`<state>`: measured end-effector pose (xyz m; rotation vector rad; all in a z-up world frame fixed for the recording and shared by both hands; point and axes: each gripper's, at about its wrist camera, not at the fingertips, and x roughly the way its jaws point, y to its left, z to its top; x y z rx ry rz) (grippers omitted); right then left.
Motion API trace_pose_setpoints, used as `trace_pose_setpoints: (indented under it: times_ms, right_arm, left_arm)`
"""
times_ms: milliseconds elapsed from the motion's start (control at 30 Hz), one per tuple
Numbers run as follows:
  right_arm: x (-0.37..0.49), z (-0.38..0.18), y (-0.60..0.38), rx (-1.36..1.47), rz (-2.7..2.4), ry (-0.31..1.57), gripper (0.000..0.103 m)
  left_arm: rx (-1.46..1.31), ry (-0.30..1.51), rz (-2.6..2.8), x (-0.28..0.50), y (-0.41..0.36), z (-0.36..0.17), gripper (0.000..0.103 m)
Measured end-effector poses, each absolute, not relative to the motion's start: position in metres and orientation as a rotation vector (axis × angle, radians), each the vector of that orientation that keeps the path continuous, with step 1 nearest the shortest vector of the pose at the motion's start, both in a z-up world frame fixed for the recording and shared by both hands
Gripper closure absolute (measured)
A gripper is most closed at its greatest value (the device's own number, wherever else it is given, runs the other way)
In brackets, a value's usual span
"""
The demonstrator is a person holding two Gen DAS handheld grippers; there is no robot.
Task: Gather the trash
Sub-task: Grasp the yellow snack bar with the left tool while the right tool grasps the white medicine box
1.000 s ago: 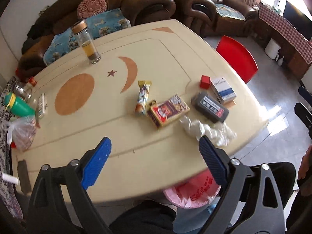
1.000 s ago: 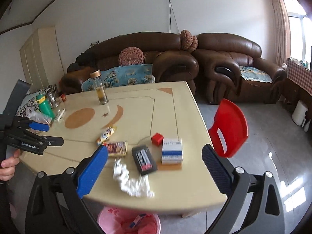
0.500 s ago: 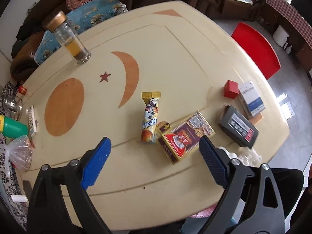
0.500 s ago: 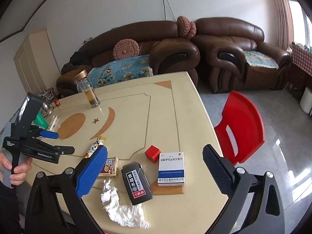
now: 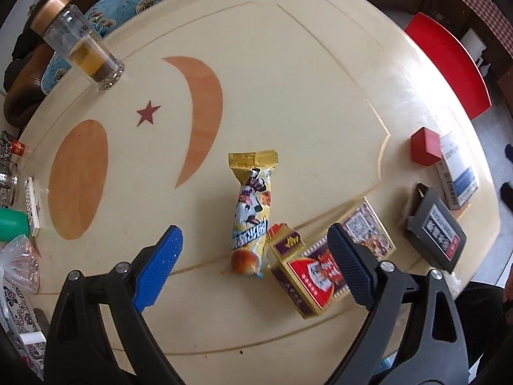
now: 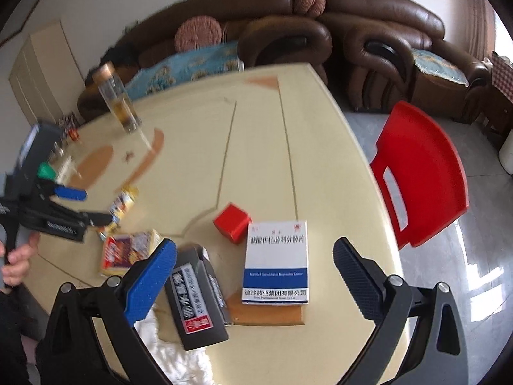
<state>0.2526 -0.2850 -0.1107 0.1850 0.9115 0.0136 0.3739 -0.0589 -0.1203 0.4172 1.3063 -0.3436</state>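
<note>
A snack wrapper (image 5: 251,216) is seen lying flat near the middle of the cream table (image 5: 288,73), its long axis running from near to far, the crimped gold end pointing far and the rounded end near. Its near end lies just beside a red and gold box (image 5: 323,256), which is set at a slant to the right; whether the two touch cannot be told. Bare tabletop is left open to the left of the wrapper and beyond it, as far as the glass bottle (image 5: 78,41) at the far left.

The left gripper (image 5: 253,256) is held wide open above the near part of the table, nothing being gripped; the wrapper's near end lies between its fingers, and its right finger overlaps the box in view.

Further right, a dark box (image 6: 197,295), a white and blue box (image 6: 277,261) and a small red box (image 6: 232,223) are grouped close to the table's right edge, with a red chair (image 6: 423,173) standing past that edge. Crumpled white paper (image 6: 173,353) is seen at the near edge, beside the dark box.

The right gripper (image 6: 255,280) is also spread wide and holds nothing; the dark box and the white and blue box lie between its fingers in view.
</note>
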Motion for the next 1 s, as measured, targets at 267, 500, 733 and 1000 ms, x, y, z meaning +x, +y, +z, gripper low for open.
trace_pose_setpoints:
  times_ms: [267,500,733,1000]
  right_arm:
    - [0.269,-0.146,-0.282,0.147,-0.012,0.979,0.007]
    - [0.279,-0.164,-0.281,0.126,-0.035,1.022,0.007]
    - [0.283,-0.174,-0.28,0.102,-0.039,1.042,0.007]
    - [0.285,-0.183,-0.282,0.051,-0.073,1.052,0.017]
  left_arm:
    - [0.431,1.329,-0.342,0.383,-0.059,-0.137,0.014]
    - [0.426,1.336,-0.342,0.39,-0.058,-0.15,0.014]
    - [0.432,1.341,-0.347,0.4,-0.059,-0.162,0.014]
    - [0.399,1.354,-0.358,0.417,-0.058,-0.174,0.019]
